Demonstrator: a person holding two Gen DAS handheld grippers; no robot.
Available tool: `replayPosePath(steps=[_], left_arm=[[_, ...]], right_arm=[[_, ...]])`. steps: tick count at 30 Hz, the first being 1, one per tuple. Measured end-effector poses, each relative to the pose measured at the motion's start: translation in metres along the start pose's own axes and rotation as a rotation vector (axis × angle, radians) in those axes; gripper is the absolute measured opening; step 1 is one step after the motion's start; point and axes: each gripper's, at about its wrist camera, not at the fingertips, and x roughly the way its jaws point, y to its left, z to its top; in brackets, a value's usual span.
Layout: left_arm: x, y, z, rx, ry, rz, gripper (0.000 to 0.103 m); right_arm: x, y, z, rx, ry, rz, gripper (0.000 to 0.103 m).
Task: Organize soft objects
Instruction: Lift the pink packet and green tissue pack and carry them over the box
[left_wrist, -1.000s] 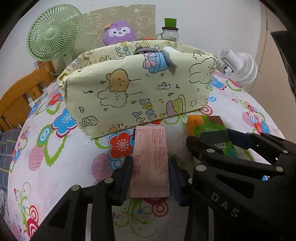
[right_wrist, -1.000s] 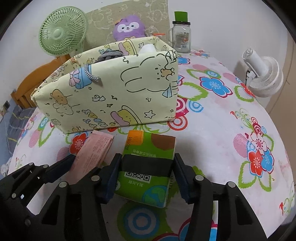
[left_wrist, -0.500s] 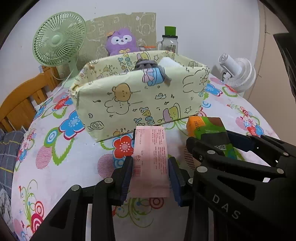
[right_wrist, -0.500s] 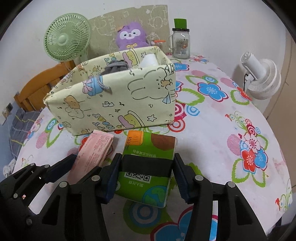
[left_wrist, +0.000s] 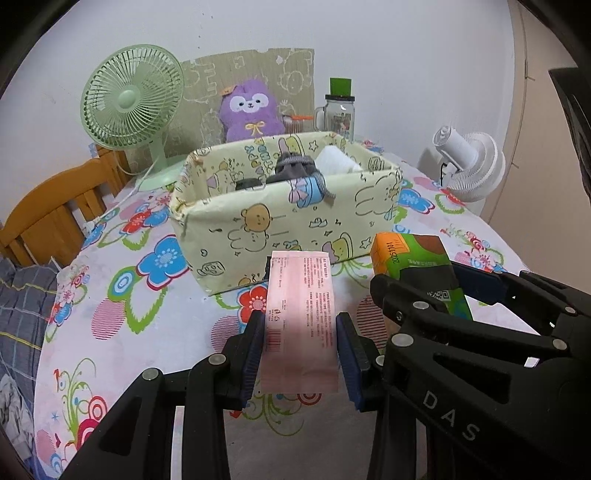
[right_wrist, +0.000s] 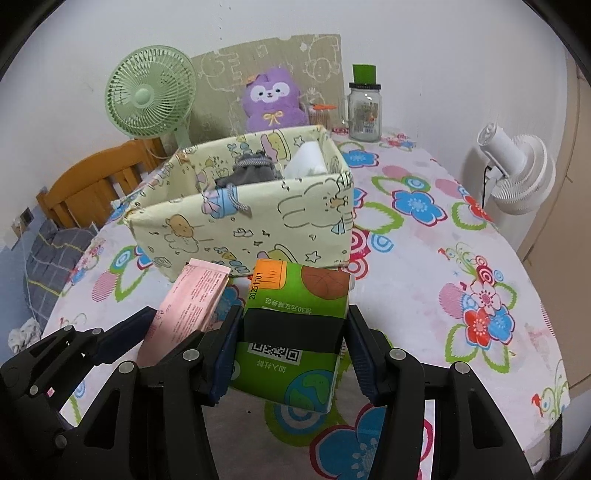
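Left gripper (left_wrist: 300, 356) is clamped on a flat pink packet (left_wrist: 300, 317), blue pads pressing both long edges, packet sticking forward past the fingertips and lifted off the table. Right gripper (right_wrist: 290, 352) is clamped on a green tissue pack (right_wrist: 291, 332) with an orange corner, a basketball print and a black band across the middle; pads press its two sides, and it is also held above the table. Both grippers sit side by side, angled down, pink packet to the left of the green pack; each one shows in the other's view. Just ahead of both is the cartoon-print fabric storage box (left_wrist: 288, 225), pale yellow, open top, standing on the floral tablecloth (right_wrist: 424, 258). Inside the box are a grey drawstring pouch (left_wrist: 291, 168), its cord hanging over the front wall, and something white (left_wrist: 334, 160) to its right; a dark item is further left, too hidden to tell what. Neither held pack is over the box, both are short of its front wall. Behind the box are a green desk fan (left_wrist: 131, 101), a purple plush toy (left_wrist: 251, 110) against a printed board, and a glass jar mug with a green lid (right_wrist: 364, 105). A white fan (right_wrist: 517, 166) is at the right table edge, a wooden chair (left_wrist: 44, 210) at the left.
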Motion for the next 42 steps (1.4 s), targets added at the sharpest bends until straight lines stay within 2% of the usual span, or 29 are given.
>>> replayPosePath(steps=[29,42], left_arm=[[-0.057,0.003,0.035,-0.008,-0.111,0.024,0.04],[-0.063,0.007,0.052,-0.008,-0.144,0.013,0.04]], right_arm=[[-0.058,0.013,0.036,-0.037,-0.119,0.023,0.057],[-0.067,0.014,0.054,-0.038,-0.157,0.021,0.057]])
